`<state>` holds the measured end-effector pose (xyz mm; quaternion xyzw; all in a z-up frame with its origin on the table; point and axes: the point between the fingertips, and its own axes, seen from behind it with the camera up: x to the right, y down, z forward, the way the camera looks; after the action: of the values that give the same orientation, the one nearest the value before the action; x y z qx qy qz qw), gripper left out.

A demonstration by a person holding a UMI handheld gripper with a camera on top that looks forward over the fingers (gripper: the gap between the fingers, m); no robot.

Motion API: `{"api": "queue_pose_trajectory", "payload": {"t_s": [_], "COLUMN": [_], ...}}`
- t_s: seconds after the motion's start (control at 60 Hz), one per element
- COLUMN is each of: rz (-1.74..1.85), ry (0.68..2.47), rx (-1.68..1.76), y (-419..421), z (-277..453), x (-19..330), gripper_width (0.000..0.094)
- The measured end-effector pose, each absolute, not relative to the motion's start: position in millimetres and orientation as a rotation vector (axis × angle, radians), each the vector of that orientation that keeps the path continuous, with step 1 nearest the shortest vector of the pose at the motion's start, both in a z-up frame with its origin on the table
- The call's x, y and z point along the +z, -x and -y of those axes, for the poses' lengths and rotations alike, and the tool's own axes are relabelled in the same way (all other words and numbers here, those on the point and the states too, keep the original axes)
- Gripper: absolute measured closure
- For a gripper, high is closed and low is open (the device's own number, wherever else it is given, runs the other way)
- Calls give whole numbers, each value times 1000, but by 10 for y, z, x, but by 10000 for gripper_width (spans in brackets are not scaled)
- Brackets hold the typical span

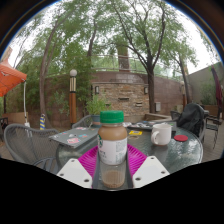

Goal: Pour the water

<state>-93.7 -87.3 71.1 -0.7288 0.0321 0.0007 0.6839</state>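
Note:
A clear plastic bottle [113, 145] with a brown cap and a pale label stands upright between my fingers. My gripper [112, 166] is shut on it, with the pink pads [88, 160] pressing on both of its sides. A white mug [161, 133] stands on the glass table [186, 153] beyond the fingers, a little to the right of the bottle. The bottle's base is hidden between the fingers.
A small red round thing [181, 138] lies on the table right of the mug. A grey tray [75, 135] sits on the table to the left. Metal mesh chairs [25, 146] stand around the table. Trees and a stone wall [125, 95] are behind.

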Motion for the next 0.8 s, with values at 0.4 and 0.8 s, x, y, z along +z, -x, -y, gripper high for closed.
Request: {"api": "queue_pose_trajectory", "payload": {"t_s": [0.4,0.8], "rz": [-485,-1409], "ry": [1598,916], "rx": [581,1645], "y": [580,-401], "z": [-8,-529], "x": [1394,1565], "gripper_width": [612,615]}}
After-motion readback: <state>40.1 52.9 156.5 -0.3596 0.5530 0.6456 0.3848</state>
